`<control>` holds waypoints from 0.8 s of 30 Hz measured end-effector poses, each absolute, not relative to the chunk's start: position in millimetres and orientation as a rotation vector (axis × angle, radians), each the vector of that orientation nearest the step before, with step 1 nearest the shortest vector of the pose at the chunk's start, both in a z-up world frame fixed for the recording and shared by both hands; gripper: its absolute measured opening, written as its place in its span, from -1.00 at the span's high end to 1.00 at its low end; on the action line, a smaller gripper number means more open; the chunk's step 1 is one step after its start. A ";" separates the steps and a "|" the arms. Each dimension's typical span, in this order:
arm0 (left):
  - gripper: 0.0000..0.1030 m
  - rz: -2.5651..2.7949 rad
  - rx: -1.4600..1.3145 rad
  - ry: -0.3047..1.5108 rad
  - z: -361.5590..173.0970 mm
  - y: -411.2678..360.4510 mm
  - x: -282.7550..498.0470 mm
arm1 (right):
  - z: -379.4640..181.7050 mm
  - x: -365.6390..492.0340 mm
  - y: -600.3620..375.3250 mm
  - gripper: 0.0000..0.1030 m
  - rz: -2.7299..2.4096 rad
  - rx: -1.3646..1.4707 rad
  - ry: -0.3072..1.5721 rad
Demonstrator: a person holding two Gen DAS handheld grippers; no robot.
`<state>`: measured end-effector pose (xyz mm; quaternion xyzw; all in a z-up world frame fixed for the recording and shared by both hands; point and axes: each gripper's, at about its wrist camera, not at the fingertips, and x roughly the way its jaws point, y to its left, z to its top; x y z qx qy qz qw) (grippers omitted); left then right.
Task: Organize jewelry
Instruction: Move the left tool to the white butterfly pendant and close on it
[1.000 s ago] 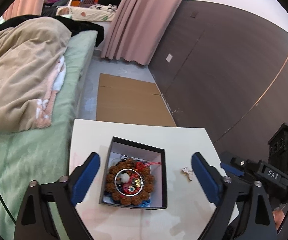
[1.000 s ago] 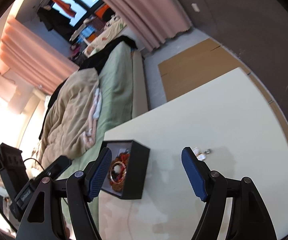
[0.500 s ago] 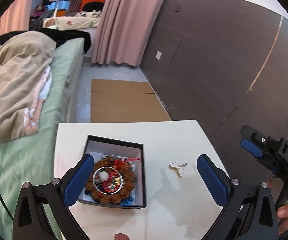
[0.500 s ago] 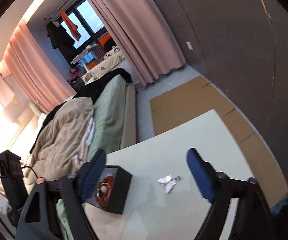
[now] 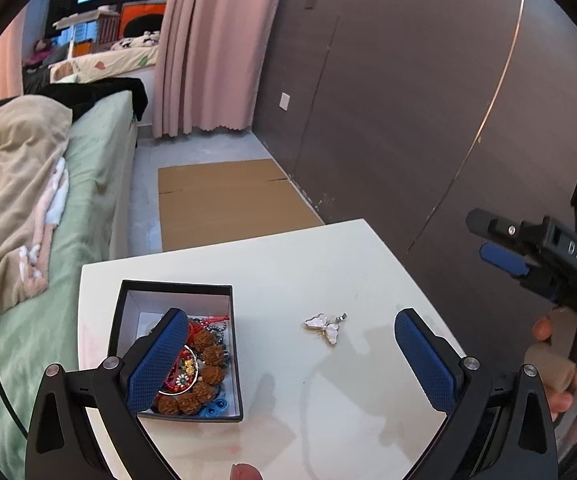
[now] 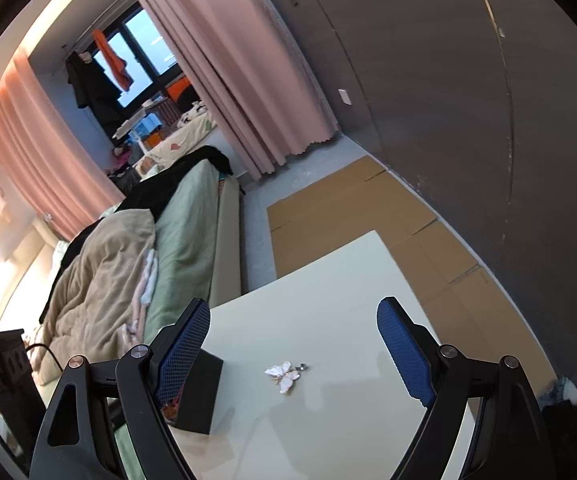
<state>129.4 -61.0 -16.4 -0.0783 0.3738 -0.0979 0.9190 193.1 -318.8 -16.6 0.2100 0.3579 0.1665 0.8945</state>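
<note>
Obs.: white table [image 5: 216,268] fills the lower half of both views. Black box [image 5: 176,346] sits lower left of the left wrist view, open-topped, already holding a brown bead bracelet [image 5: 204,364] plus red cord and small coloured pieces. Butterfly pendant [image 5: 325,326] lies loose on the bare table, centre-low in the frame, well apart from the box on its right side.

Left gripper [image 5: 292,354]: jaws spread wide, nothing between them. Its left pad overlaps the box in the view; the pendant falls inside the gap, nearer the right pad.

Right gripper [image 6: 294,354]: also spread wide and empty. In the right wrist view the pendant [image 6: 286,374] sits almost midway between the pads, lower centre; the box [image 6: 198,392] shows only as a dark side wall behind the left pad.

Change over the last second: both cameras have pulled back and tipped up, so more wall and curtain show. In the right wrist view the pendant has shifted from near the right pad to the centre of the gap (a line-up, by the look of it). The pendant itself has not moved on the table.

Judgement: the pendant is the one piece left out of the box. The right gripper appears best placed to descend and pinch it. The piece is thin and flat, so the pads may skid over it.
</note>
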 end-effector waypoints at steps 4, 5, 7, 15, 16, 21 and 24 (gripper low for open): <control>-0.99 -0.211 -0.156 0.786 -20.4 -67.2 134.7 | -21.5 198.1 -322.3 -0.67 0.343 0.442 0.768; -0.99 -0.216 -0.158 0.792 -21.8 -68.4 136.5 | -23.2 199.5 -322.2 -0.67 0.335 0.437 0.780; -0.99 -0.217 -0.153 0.803 -24.3 -71.2 139.6 | -27.8 203.1 -320.8 -0.67 0.323 0.427 0.810; -0.76 -0.262 -0.111 0.874 -43.2 -92.7 155.0 | -53.2 216.9 -326.1 -0.66 0.285 0.431 0.948; -0.73 -0.269 -0.102 0.883 -46.5 -95.9 157.0 | -54.7 217.9 -328.3 -0.66 0.278 0.435 0.956; -0.55 -0.293 -0.037 0.930 -63.2 -112.0 166.6 | -56.5 222.0 -336.6 -0.66 0.271 0.457 0.965; -0.46 -0.299 -0.022 0.960 -75.1 -119.9 172.5 | -58.6 225.0 -340.1 -0.66 0.268 0.474 0.974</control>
